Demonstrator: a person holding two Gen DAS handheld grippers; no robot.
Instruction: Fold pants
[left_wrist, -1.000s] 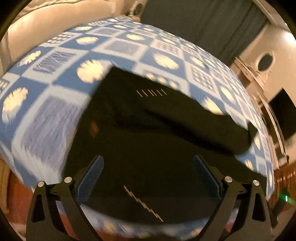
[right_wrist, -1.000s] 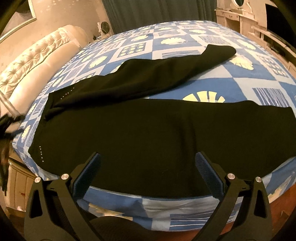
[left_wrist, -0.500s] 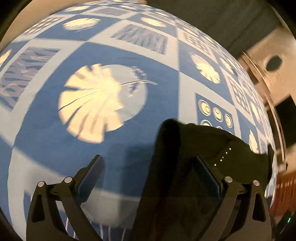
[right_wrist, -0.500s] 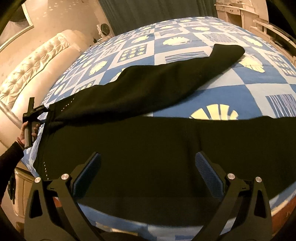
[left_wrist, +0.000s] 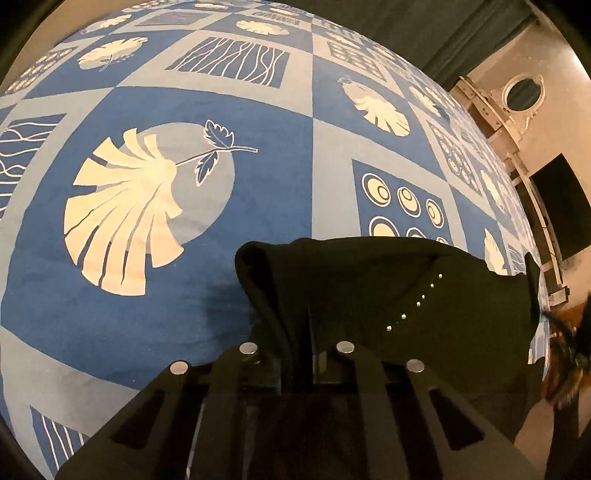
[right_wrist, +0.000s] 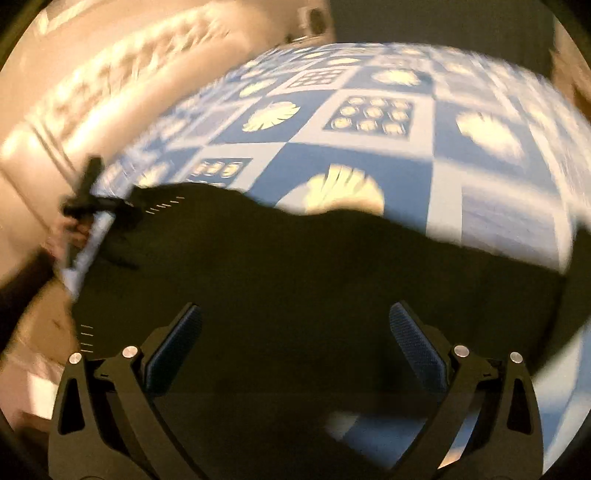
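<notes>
Black pants (right_wrist: 314, 280) lie spread on a bed with a blue and white patterned cover (left_wrist: 184, 295). My left gripper (left_wrist: 295, 332) is shut on the waistband corner of the pants (left_wrist: 369, 288), where a row of small white studs shows. The same gripper appears at the left of the right wrist view (right_wrist: 92, 206), at the pants' waist end. My right gripper (right_wrist: 295, 332) is open and empty, just above the middle of the pants. The right wrist view is blurred by motion.
A cream tufted headboard (right_wrist: 110, 85) runs along the bed's far left side. A dark curtain (left_wrist: 443, 33), a cream dresser with an oval mirror (left_wrist: 517, 96) and a dark screen (left_wrist: 561, 206) stand beyond the bed. The bed's near edge drops off below the pants.
My left gripper has closed on the waistband corner, having been open half a second ago. My right gripper has swung left and lower over the pants, still open.
</notes>
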